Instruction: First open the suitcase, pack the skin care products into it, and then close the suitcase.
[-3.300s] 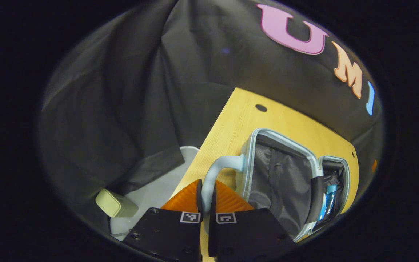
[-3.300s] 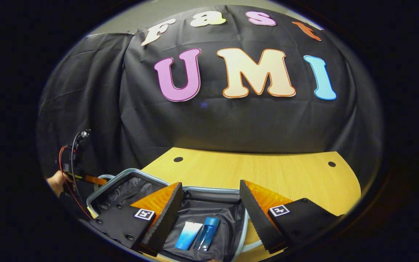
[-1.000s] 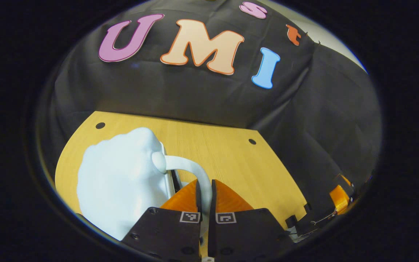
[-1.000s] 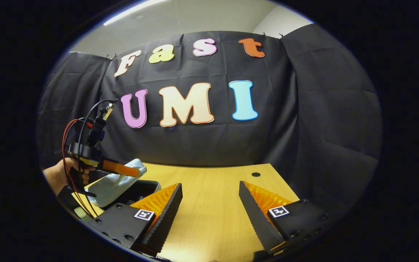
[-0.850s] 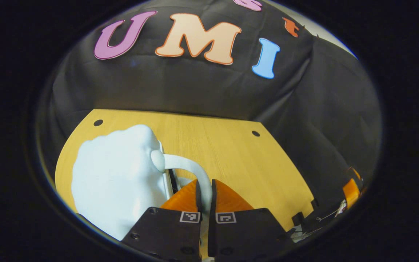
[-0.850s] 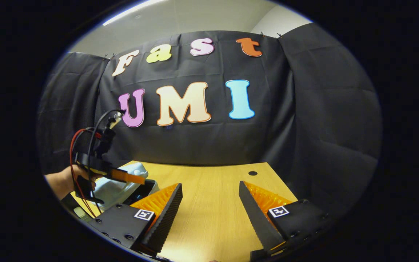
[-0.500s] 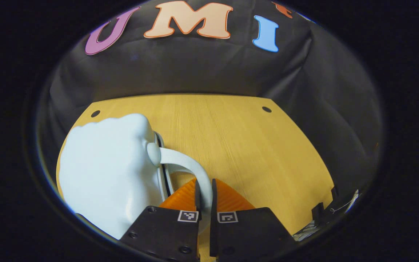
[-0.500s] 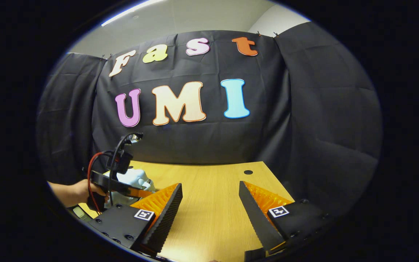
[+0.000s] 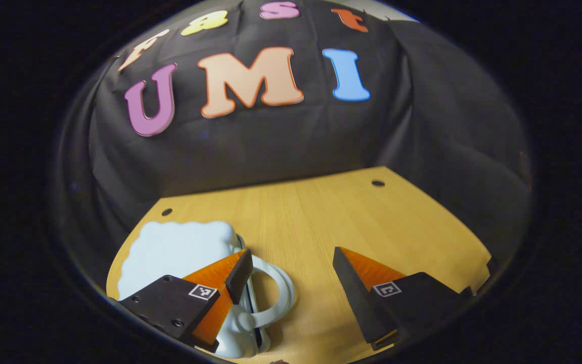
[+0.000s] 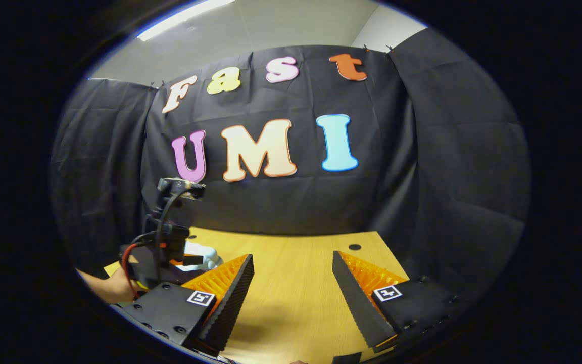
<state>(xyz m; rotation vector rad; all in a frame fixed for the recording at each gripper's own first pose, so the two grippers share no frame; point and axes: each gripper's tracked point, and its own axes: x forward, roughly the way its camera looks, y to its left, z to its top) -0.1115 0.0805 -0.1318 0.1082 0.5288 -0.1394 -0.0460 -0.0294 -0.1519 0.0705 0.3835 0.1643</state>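
On the near left of the worktop lies the suitcase, lid down on its base, handle lying free. Left claw stands with fingers apart above the handle, gripping nothing. Right claw likewise spread, over bare worktop. Judgement: closing step appears complete; the next move calls only for confirming the lid sits flush.

A pale, powder-blue suitcase with a matching pale blue handle lies on a honey-yellow wooden table with fine straight grain. Small dark round holes dot the table beyond the suitcase.
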